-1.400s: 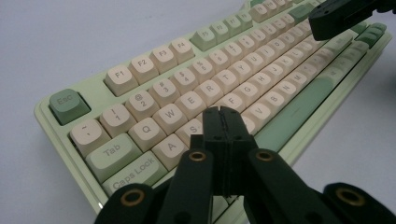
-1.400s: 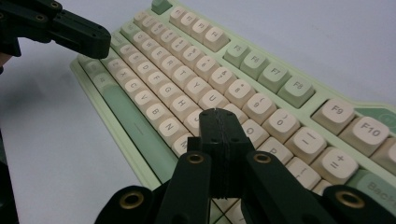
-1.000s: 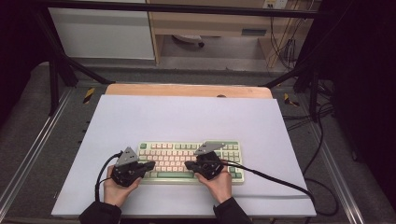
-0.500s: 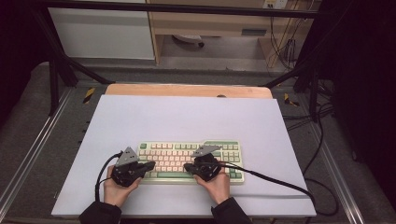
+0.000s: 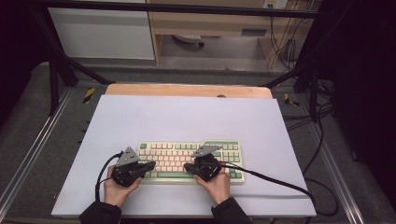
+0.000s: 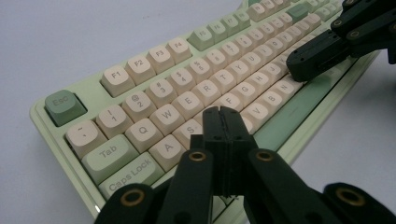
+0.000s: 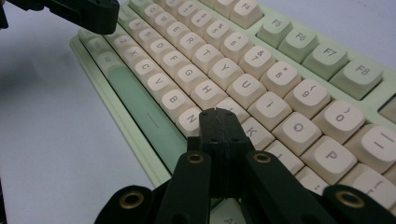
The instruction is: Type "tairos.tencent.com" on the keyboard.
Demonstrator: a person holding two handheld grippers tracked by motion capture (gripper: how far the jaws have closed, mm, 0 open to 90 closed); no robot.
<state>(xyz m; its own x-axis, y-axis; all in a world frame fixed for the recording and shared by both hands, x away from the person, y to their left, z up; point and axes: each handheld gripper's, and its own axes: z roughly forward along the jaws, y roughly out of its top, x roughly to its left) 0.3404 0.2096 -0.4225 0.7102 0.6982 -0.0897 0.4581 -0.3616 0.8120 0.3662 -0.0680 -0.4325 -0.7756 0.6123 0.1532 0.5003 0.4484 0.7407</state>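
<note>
Over keyboard (image 5: pixel 189 162) | left gripper (image 6: pixel 220 113) jaws clenched, empty | right gripper (image 7: pixel 219 116) jaws clenched, empty

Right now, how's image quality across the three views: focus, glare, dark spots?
High view: soft, even light on the white mat, surroundings nearly black. Left gripper view: keyboard legends legible, far keys blur. Right gripper view: keys sharp mid-frame, the right gripper near the lens soft; no strong glare.
</note>
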